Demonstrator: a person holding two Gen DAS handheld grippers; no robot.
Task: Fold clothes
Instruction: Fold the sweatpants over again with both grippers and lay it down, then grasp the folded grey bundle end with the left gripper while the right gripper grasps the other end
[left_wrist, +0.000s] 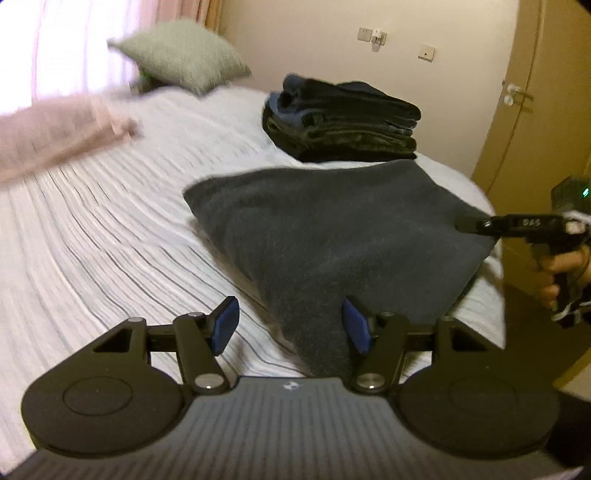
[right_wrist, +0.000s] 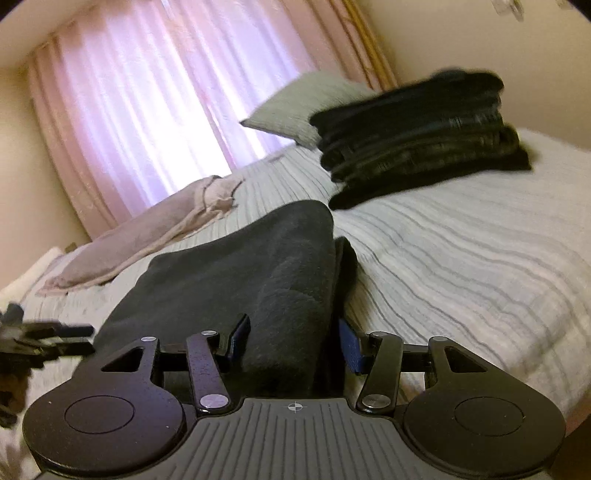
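Blue pads (left_wrist: 226, 325) of the left gripper (left_wrist: 291, 325) stand wide apart, and one corner of the dark grey garment (left_wrist: 332, 236) pokes in between them without being pinched — open jaws, nothing held. Over on the far side, the right gripper (right_wrist: 291, 343) has its fingers spread around a thick fold of that same cloth; they look parted rather than clamped, though the fabric fills most of the gap.

The garment itself lies on the striped bed cover (left_wrist: 110, 229), already doubled over into a rough wedge, with layers showing at its right edge. Behind it sits a stack of dark folded clothes (left_wrist: 343, 118), and a pink garment (right_wrist: 147, 236) sprawls loose nearer the curtains (right_wrist: 147, 92).

Judging by that, this piece is somewhere mid-fold or nearly squared off — hard to call which. Whichever it is, good handling here means both grippers taking matching corners through all the layers, lifting evenly so the lower ply doesn't slide out, and keeping the edges lined up as the cloth comes down flat. Thick, fleecy fabric like this probably springs back, so a firm press along the crease would help.
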